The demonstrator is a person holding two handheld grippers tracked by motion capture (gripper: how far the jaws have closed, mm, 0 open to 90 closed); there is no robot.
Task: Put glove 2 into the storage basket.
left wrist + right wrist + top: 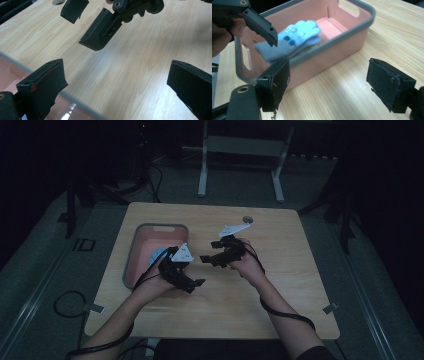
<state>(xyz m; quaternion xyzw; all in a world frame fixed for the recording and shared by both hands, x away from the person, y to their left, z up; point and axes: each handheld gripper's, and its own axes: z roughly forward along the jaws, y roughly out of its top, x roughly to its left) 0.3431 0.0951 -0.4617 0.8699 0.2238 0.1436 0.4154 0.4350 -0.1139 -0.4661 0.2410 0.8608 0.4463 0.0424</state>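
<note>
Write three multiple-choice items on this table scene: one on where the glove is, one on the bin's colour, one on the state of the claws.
1. Where does the blue glove lie?
A. in the bin
B. on the bare table
C. on the floor

2. What colour is the bin inside?
A. green
B. pink
C. yellow

3. How do the left claw and right claw stand?
A. both shut on the glove
B. one shut, one open
C. both open and holding nothing

Answers: 1 A, the right gripper view shows the glove draped inside, over the grey rim; 2 B, its walls and floor are pink; 3 C, each gripper view shows a wide gap over the wooden table.
</note>
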